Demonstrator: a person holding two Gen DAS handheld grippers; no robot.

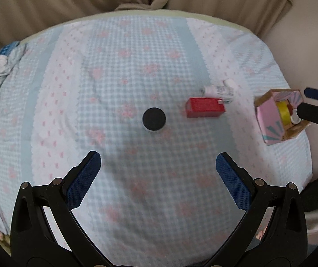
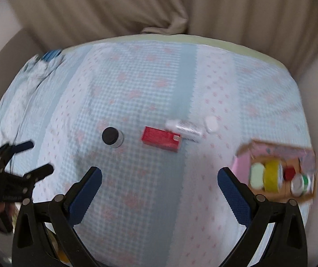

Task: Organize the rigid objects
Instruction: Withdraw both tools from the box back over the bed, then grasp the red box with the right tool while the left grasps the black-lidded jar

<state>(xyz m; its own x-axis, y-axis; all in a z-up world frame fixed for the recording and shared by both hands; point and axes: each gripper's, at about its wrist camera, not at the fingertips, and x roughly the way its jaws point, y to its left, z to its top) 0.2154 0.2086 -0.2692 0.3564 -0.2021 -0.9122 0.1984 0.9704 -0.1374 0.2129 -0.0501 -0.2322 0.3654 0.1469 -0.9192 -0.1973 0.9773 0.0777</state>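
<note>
Left gripper [image 1: 159, 175]: fingers were held spread, nothing grasped.
Right gripper [image 2: 160, 191]: fingers likewise spread (frame blurred).
Black-lidded round jar [image 1: 154, 118]: seen at frame centre.

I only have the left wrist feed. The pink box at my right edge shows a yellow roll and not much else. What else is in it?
Observer: The right wrist view looks down into the pink box: beside the yellow roll sits a pale round item.
Operator: Anything past the roll?
Observer: A small red piece, then a white and green item, too blurred to name.
Operator: Is the right gripper holding something? I see only two of its fingers.
Observer: No. The right gripper is open and empty, above the cloth.
</note>
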